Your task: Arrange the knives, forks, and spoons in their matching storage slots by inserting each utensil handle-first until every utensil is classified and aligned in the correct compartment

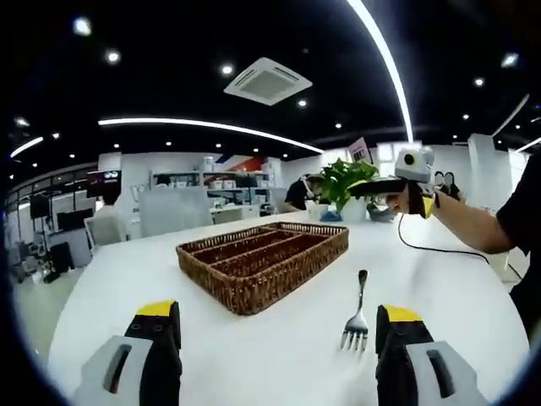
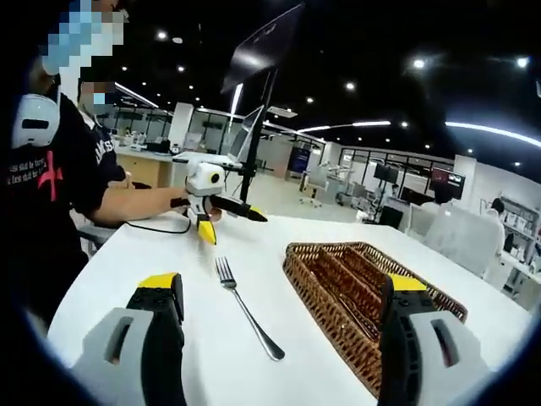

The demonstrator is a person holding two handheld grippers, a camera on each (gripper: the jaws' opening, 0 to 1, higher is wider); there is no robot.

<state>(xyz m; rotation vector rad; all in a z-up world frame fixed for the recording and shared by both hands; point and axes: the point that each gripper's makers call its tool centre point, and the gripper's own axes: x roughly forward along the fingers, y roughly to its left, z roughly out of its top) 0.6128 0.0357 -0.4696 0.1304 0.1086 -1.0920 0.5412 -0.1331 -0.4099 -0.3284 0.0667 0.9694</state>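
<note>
Table, white and round, is carrying everything I am watching. Wicker tray, split into long compartments, is sitting near the middle of it, with no utensil visible inside. Left gripper is hovering low over the near edge, jaws spread wide and gripping nothing; right gripper is doing likewise in its own view. Fork is lying flat on the table, just right of the tray, tines toward the left gripper, handle pointing far.
</note>
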